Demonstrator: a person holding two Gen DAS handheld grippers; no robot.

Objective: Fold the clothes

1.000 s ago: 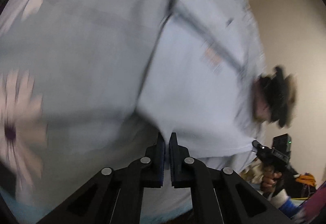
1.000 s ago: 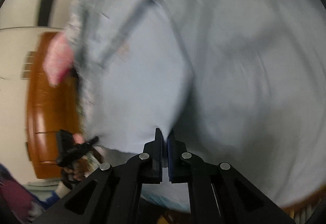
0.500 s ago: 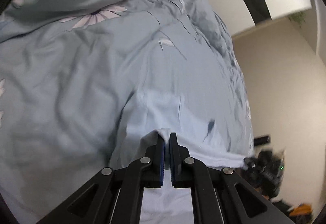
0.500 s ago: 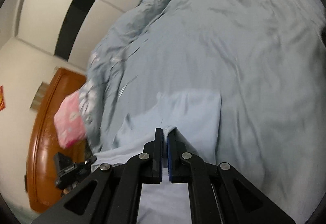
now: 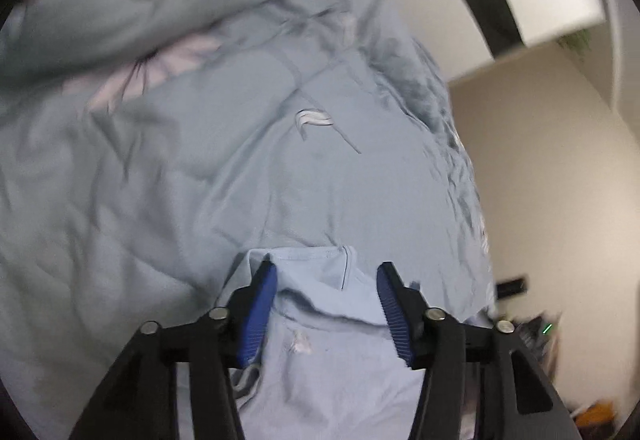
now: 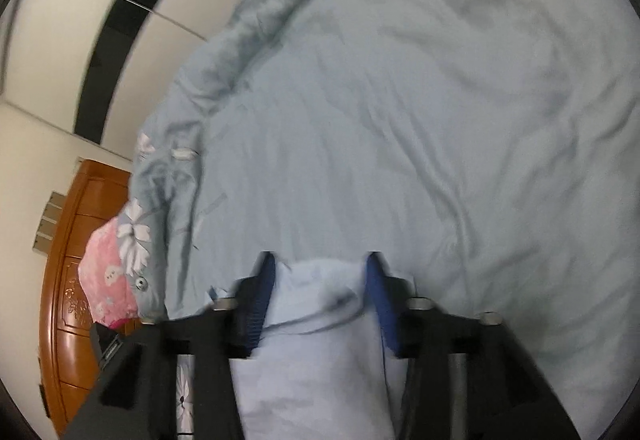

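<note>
A grey-blue floral duvet cover [image 5: 168, 176] spreads across the bed and fills most of both wrist views, its pale daisy prints sitting toward twelve o'clock in the left view and toward one o'clock in the right. In the right view a brown wooden headboard [image 6: 68, 280] stands at eight o'clock, with a pink patterned pillow [image 6: 105, 280] just beside it, partly under the duvet's edge.

The light blue cotton garment [image 5: 328, 352] lies on the duvet at six o'clock in both views. Its upper edge, with a stitched seam, lies between the fingers of the left gripper [image 5: 325, 310]; the cloth there is rumpled into a low ridge. In the right view the same garment [image 6: 316, 352] runs down out of frame between the fingers of the right gripper [image 6: 320, 304], with a soft crease crossing it.

Both grippers have their blue-padded jaws spread wide. Neither holds anything; the fabric sits loose between the pads.

This reads as the end of a lay-down: the garment has been set on the bed and let go, so a fold is either just placed or about to be started. The next move likely calls for choosing a fresh edge or corner, closing on one layer only, and keeping the two grips level so the cloth does not skew. Blur hides finer detail of the folds.
</note>
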